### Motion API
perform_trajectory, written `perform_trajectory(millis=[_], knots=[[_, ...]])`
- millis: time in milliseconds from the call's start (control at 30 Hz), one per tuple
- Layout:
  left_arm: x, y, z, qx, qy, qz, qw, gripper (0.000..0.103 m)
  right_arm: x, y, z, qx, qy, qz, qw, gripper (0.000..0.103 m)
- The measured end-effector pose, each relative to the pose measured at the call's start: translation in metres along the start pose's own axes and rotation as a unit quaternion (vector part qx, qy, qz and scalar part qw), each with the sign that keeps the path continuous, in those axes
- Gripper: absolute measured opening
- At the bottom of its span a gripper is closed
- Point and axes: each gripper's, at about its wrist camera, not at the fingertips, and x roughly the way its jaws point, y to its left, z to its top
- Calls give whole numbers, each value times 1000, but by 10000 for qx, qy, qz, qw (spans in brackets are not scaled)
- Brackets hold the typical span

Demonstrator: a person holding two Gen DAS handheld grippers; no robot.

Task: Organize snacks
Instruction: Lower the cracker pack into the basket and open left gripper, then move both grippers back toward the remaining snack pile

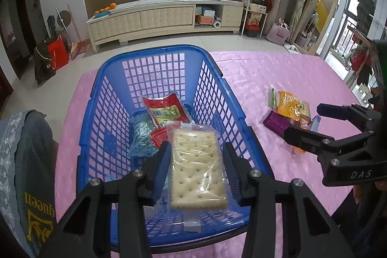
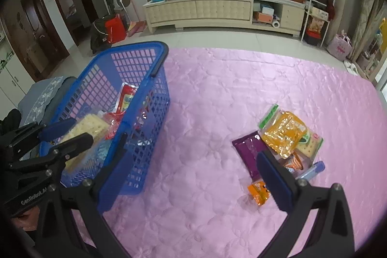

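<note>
Black left gripper (image 1: 197,156) tilted down over basket (image 1: 154,52), jaws around cracker pack (image 1: 197,166); right gripper (image 2: 193,161) jaws wide.

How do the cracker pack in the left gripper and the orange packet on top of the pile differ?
The cracker pack has a clear wrapper showing pale crackers; the orange packet is glossy orange.
The cracker pack sits between the left gripper fingers over the blue basket; the orange packet lies outside it on the pink cloth, atop other snacks.
The right gripper, wide open, touches neither.
Both are flat, sealed snack packs.
</note>
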Motion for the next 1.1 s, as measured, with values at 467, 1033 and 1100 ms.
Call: perform_trajectory(millis=[467, 1033, 1100], knots=[[-26, -23, -5, 165, -120, -80, 9998, 70, -43, -15, -5, 240, -293, 71, 9993, 103], [-81, -75, -22, 215, -583, -309, 9976, 79, -118, -34, -42, 120, -630, -4, 9979, 103], [-84, -82, -23, 222, -608, -308, 9974, 79, -123, -39, -46, 114, -641, -39, 9979, 103]])
